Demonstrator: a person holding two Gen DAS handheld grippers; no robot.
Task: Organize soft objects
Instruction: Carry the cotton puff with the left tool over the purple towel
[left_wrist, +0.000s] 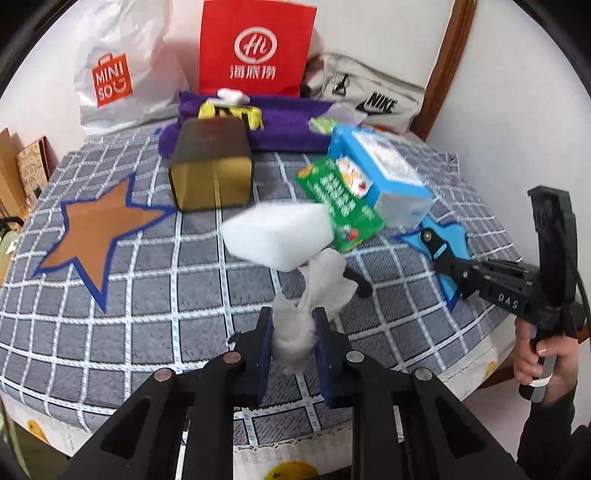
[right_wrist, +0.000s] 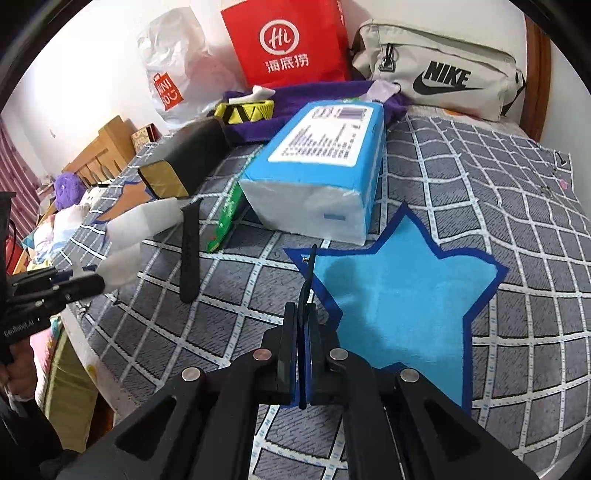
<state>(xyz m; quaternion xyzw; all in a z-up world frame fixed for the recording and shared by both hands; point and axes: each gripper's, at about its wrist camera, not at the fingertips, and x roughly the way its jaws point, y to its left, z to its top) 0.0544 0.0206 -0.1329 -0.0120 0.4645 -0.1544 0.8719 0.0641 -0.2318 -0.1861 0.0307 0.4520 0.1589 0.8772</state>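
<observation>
My left gripper (left_wrist: 291, 325) is shut on a white tissue (left_wrist: 314, 288) pulled from a soft white tissue pack (left_wrist: 277, 234), which hangs in the air above the grey checked cloth (left_wrist: 147, 295). In the right wrist view the pack (right_wrist: 144, 221) and left gripper (right_wrist: 66, 284) show at the left. My right gripper (right_wrist: 301, 314) is shut on a thin black strap (right_wrist: 308, 284) held over the blue star (right_wrist: 399, 295). A second black strap (right_wrist: 189, 251) lies on the cloth. The right gripper (left_wrist: 443, 254) also shows over the blue star (left_wrist: 454, 236).
A blue tissue pack (right_wrist: 325, 166), a green packet (left_wrist: 340, 199), a black and gold box (left_wrist: 210, 162), a purple towel (left_wrist: 288, 125) and an orange star (left_wrist: 99, 229) lie on the cloth. Bags (left_wrist: 255, 48) and a Nike pouch (right_wrist: 443, 70) stand behind.
</observation>
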